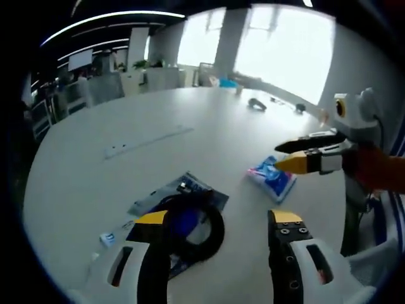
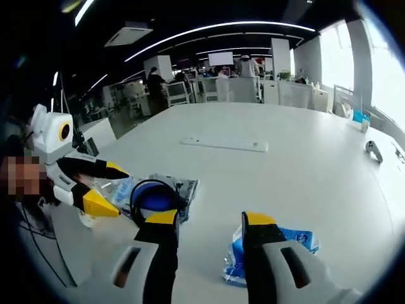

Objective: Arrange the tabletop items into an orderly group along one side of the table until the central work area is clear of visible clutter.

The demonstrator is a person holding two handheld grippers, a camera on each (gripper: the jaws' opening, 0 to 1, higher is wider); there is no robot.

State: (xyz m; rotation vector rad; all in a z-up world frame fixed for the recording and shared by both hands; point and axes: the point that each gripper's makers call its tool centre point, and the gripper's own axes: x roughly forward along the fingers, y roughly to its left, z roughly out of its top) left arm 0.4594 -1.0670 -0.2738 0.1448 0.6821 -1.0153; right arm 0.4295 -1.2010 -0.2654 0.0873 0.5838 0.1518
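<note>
A: Left claw (image 1: 221, 221)?

B: My jaws stand apart, nothing between them. Black headphones (image 1: 190, 229) lie just past my left jaw tip, on a grey plastic sleeve (image 1: 180, 193). A small white-and-blue packet (image 1: 109, 239) sits near that, toward the table's near edge.

A: Right claw (image 2: 209, 223)?

B: Also apart, holding nothing. The blue snack pack (image 2: 269, 250) lies right by my right jaw, partly hidden behind it. In the left gripper view my right claw (image 1: 286, 155) reaches in from the right, above that blue pack (image 1: 272, 177).

A: Room to move?

B: Plenty. The white table (image 2: 285, 164) is wide and bare ahead, save a flat white strip (image 2: 224, 145) mid-table. Small dark items (image 1: 256, 104) sit near the far edge by the windows. The near edge curves close under both claws.
</note>
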